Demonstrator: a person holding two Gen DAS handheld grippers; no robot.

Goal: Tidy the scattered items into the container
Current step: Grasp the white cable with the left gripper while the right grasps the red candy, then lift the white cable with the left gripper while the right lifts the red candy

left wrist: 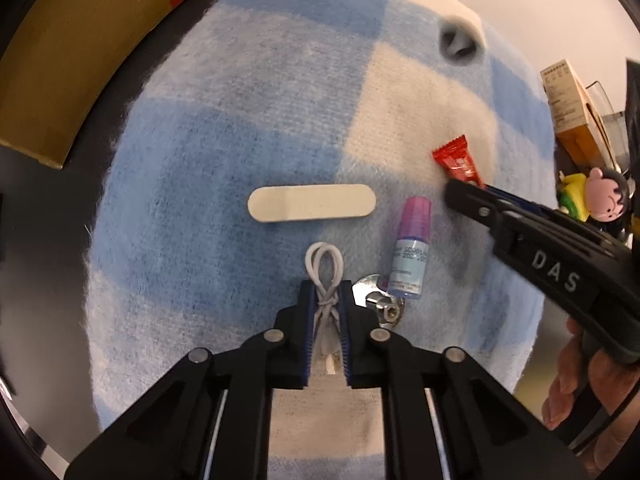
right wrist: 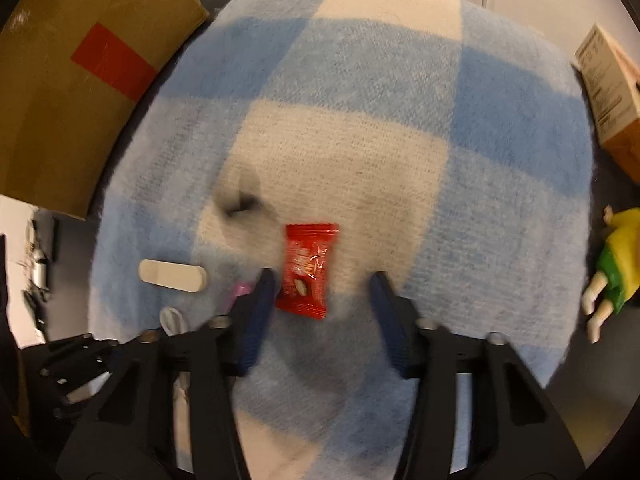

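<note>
Nearest the lens, the left gripper [left wrist: 327,300] is clamped on a coiled white cord [left wrist: 324,268], its loop projecting beyond the blue pads onto the blue-and-white checked blanket [left wrist: 240,100]. Just to the right lie a metal fitting [left wrist: 380,300] and a purple-capped dropper bottle [left wrist: 410,252]; beyond them, a white oblong piece [left wrist: 312,203]. The right gripper [right wrist: 322,280] stands open, its jaws flanking a red candy packet [right wrist: 308,268] without closing on it. The step in hand appears to be picking up; next, the right jaws must close on the packet, and both loads go to the container, probably the cardboard box [right wrist: 80,92] at far left. Only the left view shows the fitting and a dark dimple [left wrist: 458,42]; only the right view shows the open jaws.
</note>
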